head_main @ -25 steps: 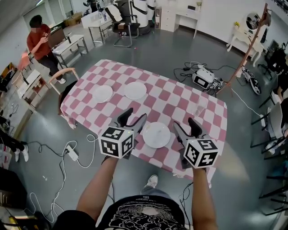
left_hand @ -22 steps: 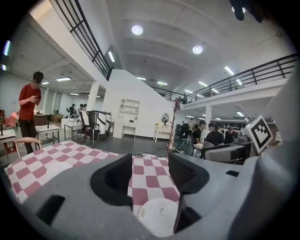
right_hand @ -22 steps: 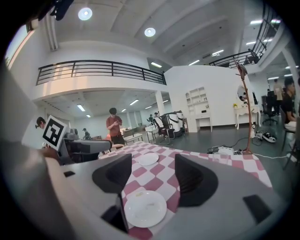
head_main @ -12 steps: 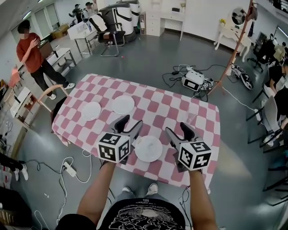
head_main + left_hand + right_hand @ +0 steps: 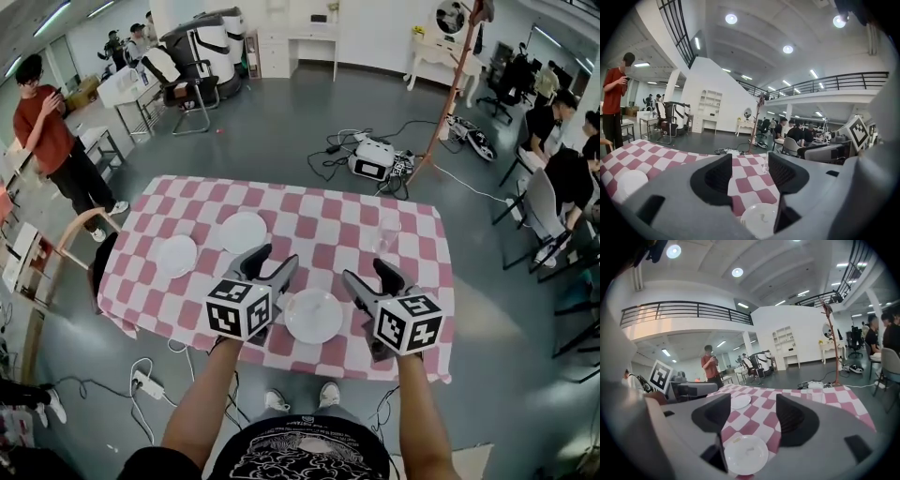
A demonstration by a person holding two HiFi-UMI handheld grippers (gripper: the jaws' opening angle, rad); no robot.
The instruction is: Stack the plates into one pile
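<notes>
The jaws of the left gripper [image 5: 750, 171] are held well apart with nothing between them; only checked cloth and part of a plate are seen through the gap. The jaws of the right gripper [image 5: 752, 413] are likewise spread and empty. Both grippers are held over the near edge of the table and tilted slightly downward. Between them a round white plate [image 5: 313, 316] lies flat on the pink-and-white checked tablecloth [image 5: 328, 211], touched by neither gripper. A second white plate [image 5: 243, 232] is set farther out, beyond the left gripper. A third white plate [image 5: 176, 255] lies near the table's left edge. The three plates are kept well apart and none is stacked on another. A clear drinking glass [image 5: 387, 232] is stood upright beyond the right gripper. A person in a red shirt [image 5: 42, 122] is seen standing at the far left of the grey floor.
</notes>
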